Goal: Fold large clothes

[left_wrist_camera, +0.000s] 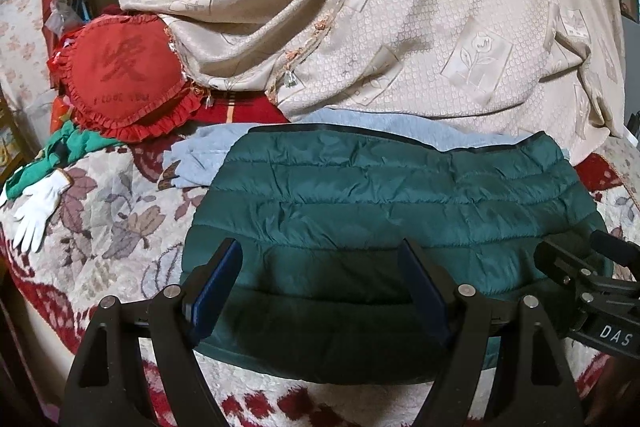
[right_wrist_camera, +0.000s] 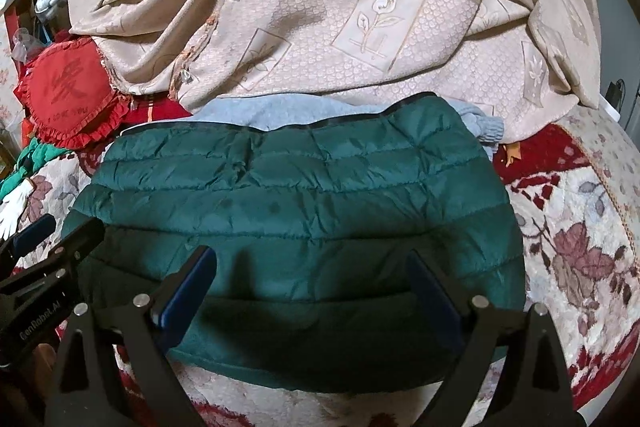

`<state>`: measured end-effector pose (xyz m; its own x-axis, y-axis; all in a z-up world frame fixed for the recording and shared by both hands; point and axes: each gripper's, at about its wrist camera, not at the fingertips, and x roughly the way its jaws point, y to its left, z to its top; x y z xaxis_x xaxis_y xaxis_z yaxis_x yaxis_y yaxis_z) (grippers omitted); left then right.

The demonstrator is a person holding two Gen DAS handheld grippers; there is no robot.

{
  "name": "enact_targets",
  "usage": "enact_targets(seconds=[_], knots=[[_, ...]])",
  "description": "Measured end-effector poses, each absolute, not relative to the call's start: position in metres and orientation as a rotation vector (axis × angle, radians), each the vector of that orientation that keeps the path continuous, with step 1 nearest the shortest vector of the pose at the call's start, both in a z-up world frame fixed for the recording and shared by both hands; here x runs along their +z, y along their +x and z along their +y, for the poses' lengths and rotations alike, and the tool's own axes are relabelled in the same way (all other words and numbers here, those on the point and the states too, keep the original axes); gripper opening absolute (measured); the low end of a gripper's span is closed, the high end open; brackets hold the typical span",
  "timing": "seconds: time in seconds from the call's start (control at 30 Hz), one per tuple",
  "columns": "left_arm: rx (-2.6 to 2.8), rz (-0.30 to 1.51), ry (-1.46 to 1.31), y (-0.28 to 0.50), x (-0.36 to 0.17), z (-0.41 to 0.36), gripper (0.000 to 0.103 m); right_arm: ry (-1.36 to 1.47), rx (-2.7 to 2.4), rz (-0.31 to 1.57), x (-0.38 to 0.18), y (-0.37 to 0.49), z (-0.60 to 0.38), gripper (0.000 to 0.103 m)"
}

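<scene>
Jacket, green and quilted, lay on the bed as a compact rectangle over a blue garment, so folding looked nearly done. Left hand-held gripper and right hand-held gripper hovered above it, both released, grasping nothing.

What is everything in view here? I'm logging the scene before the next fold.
quilted jacket: one, dark green, folded flat on the floral blanket, nearest the cameras
sweater: one, light blue, under the jacket's far edge
floral blanket: one, cream and red, covers the bed
beige cover: one, beige with flower squares, heaped behind the clothes
heart cushion: one, red with frill, far left
white glove: one, white, left edge
green cloth: one, bright green, by the glove
left hand-held gripper: black with blue pads, open over the jacket's near edge
right hand-held gripper: same, open over the jacket
</scene>
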<state>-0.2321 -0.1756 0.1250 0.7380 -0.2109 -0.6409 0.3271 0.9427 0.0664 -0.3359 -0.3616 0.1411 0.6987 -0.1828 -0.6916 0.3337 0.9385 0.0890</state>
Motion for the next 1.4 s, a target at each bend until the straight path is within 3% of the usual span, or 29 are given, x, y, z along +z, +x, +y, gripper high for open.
enact_targets(seconds=[1.4], knots=[[-0.27, 0.678, 0.158, -0.234, 0.125, -0.163, 0.063, 0.215, -0.252, 0.771, 0.137, -0.332, -0.35, 0.098]])
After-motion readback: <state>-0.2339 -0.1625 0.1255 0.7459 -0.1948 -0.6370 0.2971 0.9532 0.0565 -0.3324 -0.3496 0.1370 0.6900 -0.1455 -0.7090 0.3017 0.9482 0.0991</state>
